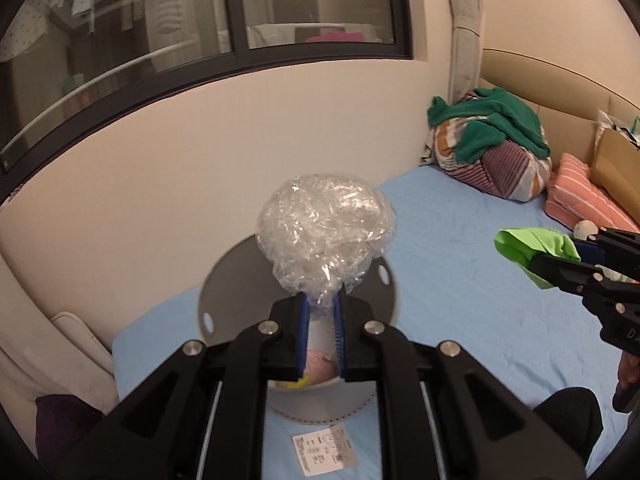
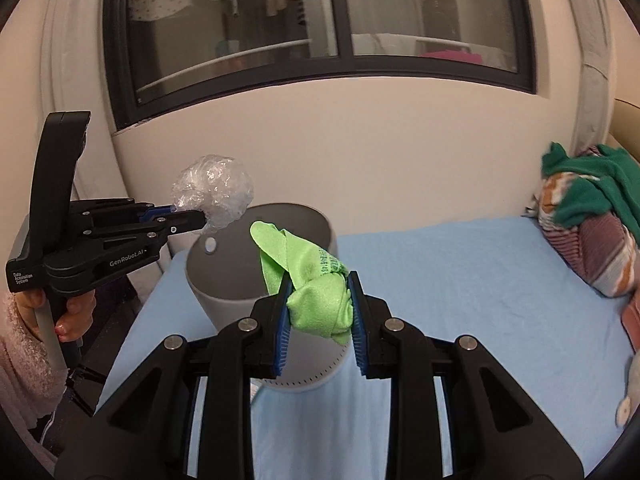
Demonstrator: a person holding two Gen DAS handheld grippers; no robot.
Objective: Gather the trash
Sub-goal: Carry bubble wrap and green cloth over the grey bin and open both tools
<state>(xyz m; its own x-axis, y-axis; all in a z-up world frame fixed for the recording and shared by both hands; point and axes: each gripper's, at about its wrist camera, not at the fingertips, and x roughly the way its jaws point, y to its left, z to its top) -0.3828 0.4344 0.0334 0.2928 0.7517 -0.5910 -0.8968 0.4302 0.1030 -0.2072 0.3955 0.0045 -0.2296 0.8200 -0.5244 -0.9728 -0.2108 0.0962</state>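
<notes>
My left gripper [image 1: 320, 300] is shut on a crumpled ball of clear plastic wrap [image 1: 326, 234] and holds it over the open grey trash bin [image 1: 224, 276] that stands on the blue bed. In the right wrist view the left gripper [image 2: 202, 218] holds the clear plastic wrap [image 2: 214, 196] above the grey trash bin's [image 2: 240, 280] left rim. My right gripper [image 2: 320, 300] is shut on a crumpled bright green wrapper [image 2: 316, 300], just in front of the bin. The green wrapper [image 1: 532, 246] and right gripper [image 1: 560, 256] show at the right of the left wrist view.
The blue bed sheet [image 1: 460, 300] fills the right side. A pile of clothes and bedding [image 1: 492, 148] lies at the headboard, with a striped pink pillow [image 1: 584, 196] and a cardboard box [image 1: 616, 160]. A paper label [image 1: 326, 452] lies near the bin. A wall with a window is behind.
</notes>
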